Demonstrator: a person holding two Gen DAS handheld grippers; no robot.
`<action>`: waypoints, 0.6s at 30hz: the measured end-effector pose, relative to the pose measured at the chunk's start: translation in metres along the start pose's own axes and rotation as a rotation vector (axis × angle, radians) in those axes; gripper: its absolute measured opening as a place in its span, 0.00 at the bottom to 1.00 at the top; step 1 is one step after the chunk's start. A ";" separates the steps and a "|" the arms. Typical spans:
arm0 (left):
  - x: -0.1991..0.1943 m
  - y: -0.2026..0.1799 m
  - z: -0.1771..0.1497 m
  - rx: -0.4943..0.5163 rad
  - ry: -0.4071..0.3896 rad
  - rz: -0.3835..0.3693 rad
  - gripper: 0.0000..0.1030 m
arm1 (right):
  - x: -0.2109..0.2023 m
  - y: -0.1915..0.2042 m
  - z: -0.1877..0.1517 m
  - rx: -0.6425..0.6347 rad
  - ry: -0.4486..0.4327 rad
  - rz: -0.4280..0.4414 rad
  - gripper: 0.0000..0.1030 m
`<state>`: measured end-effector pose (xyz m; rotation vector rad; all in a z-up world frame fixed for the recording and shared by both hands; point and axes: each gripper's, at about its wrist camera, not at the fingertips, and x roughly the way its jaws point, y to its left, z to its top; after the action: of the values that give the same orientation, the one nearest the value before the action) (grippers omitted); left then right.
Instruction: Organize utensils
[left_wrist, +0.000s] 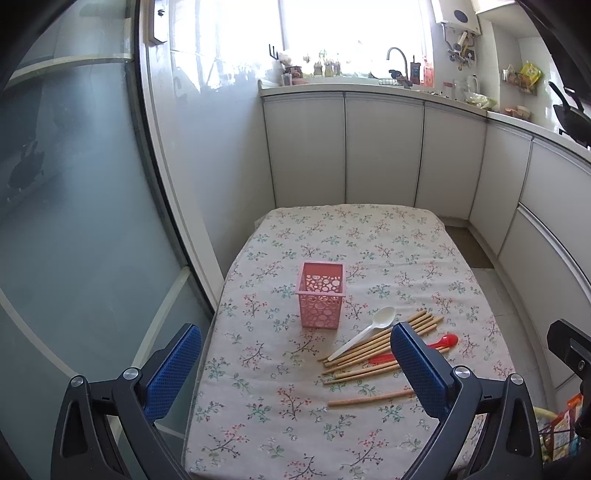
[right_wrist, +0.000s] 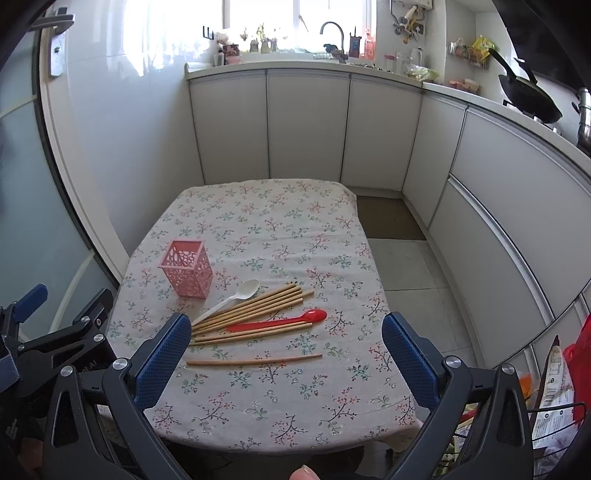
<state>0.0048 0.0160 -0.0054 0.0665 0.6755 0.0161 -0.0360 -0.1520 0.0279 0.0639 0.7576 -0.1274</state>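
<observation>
A pink perforated square holder (left_wrist: 320, 294) (right_wrist: 187, 267) stands upright and empty on the flower-print tablecloth (left_wrist: 369, 236) (right_wrist: 280, 229). To its right lie a white plastic spoon (left_wrist: 365, 332) (right_wrist: 229, 300), a red plastic spoon (left_wrist: 436, 344) (right_wrist: 280, 322) and a bundle of several wooden chopsticks (left_wrist: 373, 354) (right_wrist: 251, 312). One chopstick (left_wrist: 369, 399) (right_wrist: 255, 359) lies apart, nearer me. My left gripper (left_wrist: 295, 358) is open and empty above the near table edge. My right gripper (right_wrist: 286, 354) is open and empty, above the near edge too.
White kitchen cabinets (right_wrist: 306, 122) wrap the back and right. A frosted glass door (left_wrist: 74, 203) stands at left. A wire basket with bags (right_wrist: 554, 406) sits at the right of the table. The left gripper's body (right_wrist: 55, 339) shows in the right wrist view.
</observation>
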 end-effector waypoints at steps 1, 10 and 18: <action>0.000 0.000 0.000 0.000 0.000 0.001 1.00 | 0.000 -0.002 -0.001 0.000 -0.003 -0.003 1.00; 0.001 -0.015 -0.003 0.034 0.017 -0.025 1.00 | 0.003 -0.012 0.000 0.014 -0.003 -0.018 1.00; 0.005 -0.024 -0.004 0.053 0.037 -0.047 1.00 | 0.006 -0.013 0.000 0.013 0.003 -0.036 1.00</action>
<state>0.0061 -0.0071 -0.0135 0.1010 0.7147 -0.0460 -0.0336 -0.1649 0.0233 0.0627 0.7615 -0.1666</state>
